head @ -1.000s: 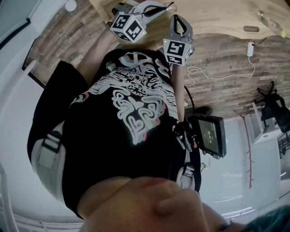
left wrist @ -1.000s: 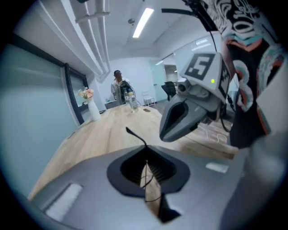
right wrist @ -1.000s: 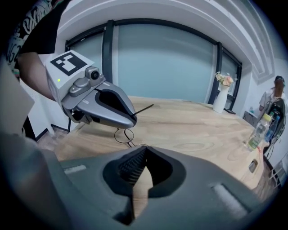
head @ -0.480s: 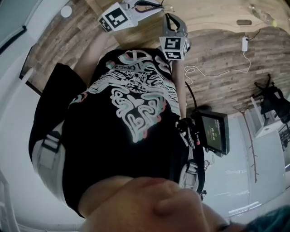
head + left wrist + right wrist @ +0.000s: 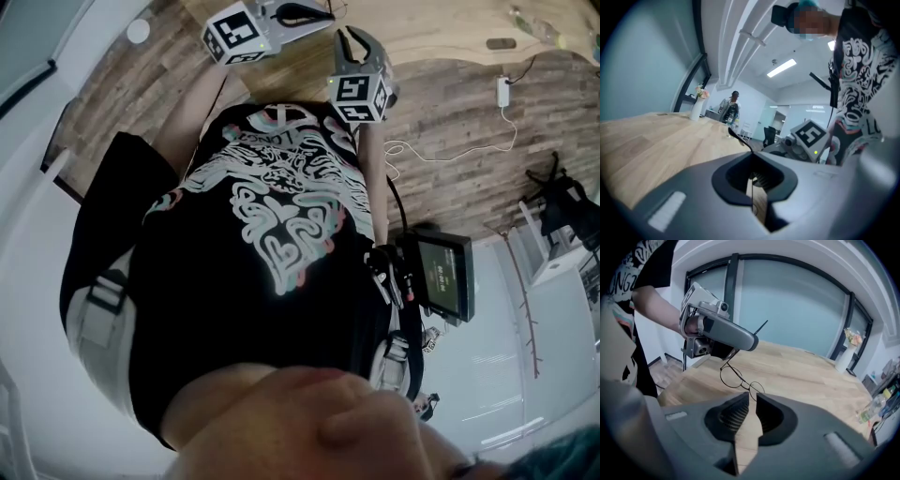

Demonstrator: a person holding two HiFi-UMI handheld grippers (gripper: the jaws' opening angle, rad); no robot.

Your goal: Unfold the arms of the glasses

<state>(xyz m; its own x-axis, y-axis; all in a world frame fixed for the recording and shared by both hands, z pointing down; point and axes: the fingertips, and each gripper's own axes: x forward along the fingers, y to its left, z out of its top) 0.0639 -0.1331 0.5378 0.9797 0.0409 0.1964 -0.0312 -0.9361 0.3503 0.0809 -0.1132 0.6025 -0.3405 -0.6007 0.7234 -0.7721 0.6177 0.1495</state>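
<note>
Tabletop (image 5: 801,371) broad, open; glasses (image 5: 746,386) near its edge, clamped in left gripper (image 5: 732,351).

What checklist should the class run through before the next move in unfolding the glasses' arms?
1. Left hand-held gripper shut on the glasses arm, jaws just tightened: ok.
2. Right hand-held gripper clamped on the glasses: cannot tell; a rim sits at its jaw tips.
3. Glasses lifted off the table: cannot tell.
4. Other arm unfolded: cannot tell.
</note>
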